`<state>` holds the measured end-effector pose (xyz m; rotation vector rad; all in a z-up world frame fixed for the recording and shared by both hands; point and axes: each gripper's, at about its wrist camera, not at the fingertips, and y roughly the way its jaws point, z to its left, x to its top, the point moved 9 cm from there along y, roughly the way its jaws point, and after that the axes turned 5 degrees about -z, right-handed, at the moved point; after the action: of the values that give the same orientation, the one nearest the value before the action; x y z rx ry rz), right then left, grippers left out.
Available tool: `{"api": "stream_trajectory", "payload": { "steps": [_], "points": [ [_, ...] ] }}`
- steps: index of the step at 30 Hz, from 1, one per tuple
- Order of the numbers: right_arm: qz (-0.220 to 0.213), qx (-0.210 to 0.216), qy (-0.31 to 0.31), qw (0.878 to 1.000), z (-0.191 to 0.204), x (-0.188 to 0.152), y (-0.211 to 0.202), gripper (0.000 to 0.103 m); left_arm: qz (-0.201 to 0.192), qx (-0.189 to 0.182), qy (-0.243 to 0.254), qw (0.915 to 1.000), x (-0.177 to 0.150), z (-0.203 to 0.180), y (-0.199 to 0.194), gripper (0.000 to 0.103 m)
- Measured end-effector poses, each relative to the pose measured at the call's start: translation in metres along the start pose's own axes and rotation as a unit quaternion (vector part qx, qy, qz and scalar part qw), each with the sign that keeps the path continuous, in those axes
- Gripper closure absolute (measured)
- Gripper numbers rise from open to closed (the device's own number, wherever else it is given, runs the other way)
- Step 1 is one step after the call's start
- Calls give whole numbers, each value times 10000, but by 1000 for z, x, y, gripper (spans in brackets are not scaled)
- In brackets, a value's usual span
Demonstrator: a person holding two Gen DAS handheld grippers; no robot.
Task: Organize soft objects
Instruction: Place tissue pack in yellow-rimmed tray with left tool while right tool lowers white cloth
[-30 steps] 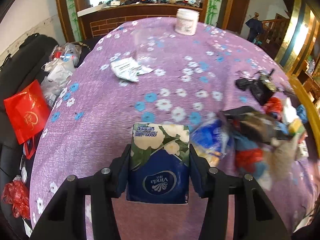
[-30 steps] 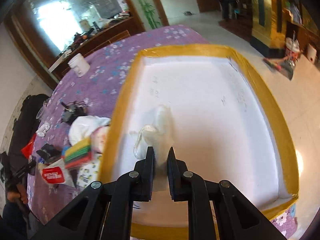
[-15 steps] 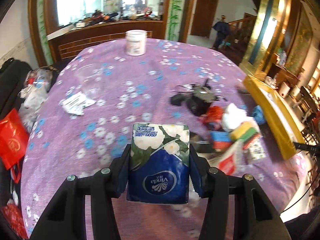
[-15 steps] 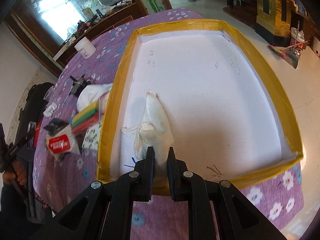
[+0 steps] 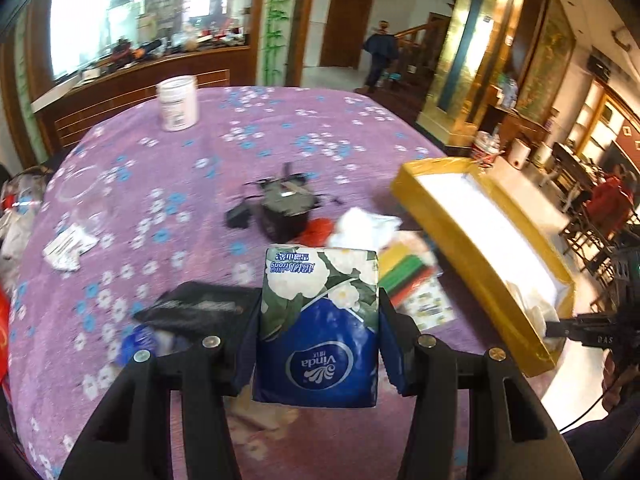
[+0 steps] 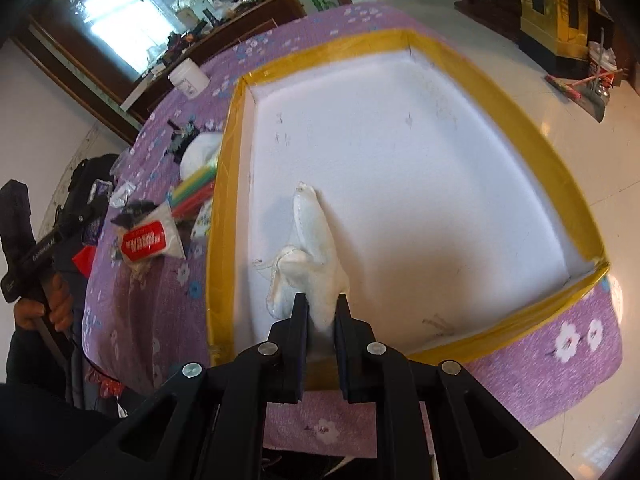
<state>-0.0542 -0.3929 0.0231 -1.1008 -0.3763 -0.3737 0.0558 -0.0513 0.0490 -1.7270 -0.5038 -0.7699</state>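
Observation:
My left gripper (image 5: 318, 312) is shut on a blue and floral Vinda tissue pack (image 5: 318, 320) and holds it above the purple floral tablecloth (image 5: 200, 168). My right gripper (image 6: 321, 308) is shut on a white cloth (image 6: 310, 256) that lies draped on the white floor of the yellow-rimmed tray (image 6: 224, 184). The tray (image 5: 460, 240) sits at the table's right edge in the left wrist view, with the right gripper (image 5: 554, 326) at its near corner.
A pile of items lies left of the tray: white cloth (image 5: 368, 224), colored sponges (image 5: 404, 272), black gadget (image 5: 286, 204), a red-labelled bag (image 6: 146, 236). A white jar (image 5: 178, 104) stands at the far side. A white packet (image 5: 68, 246) lies at left.
The left gripper has swung right with the tissue pack, bringing the tray into its view. The right gripper has pulled back slightly, and the cloth it holds now lies stretched on the tray floor.

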Motion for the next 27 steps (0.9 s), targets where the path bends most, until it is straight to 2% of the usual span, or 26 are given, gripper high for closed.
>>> {"api": "stream_trajectory", "payload": {
  "steps": [10, 15, 19, 27],
  "points": [
    [-481, 168, -435, 9978, -1, 73, -15, 90, 33, -628, 253, 9977, 32, -90, 27, 52],
    [-634, 239, -714, 9951, -4, 114, -11, 90, 155, -819, 306, 9960, 56, -140, 59, 52],
    [-635, 266, -894, 9936, -10, 140, 3, 90, 289, -780, 242, 9962, 73, -166, 91, 52],
    [-341, 287, -870, 9952, -37, 170, 49, 90, 719, -542, 9, 9959, 84, -189, 156, 52]
  ]
}}
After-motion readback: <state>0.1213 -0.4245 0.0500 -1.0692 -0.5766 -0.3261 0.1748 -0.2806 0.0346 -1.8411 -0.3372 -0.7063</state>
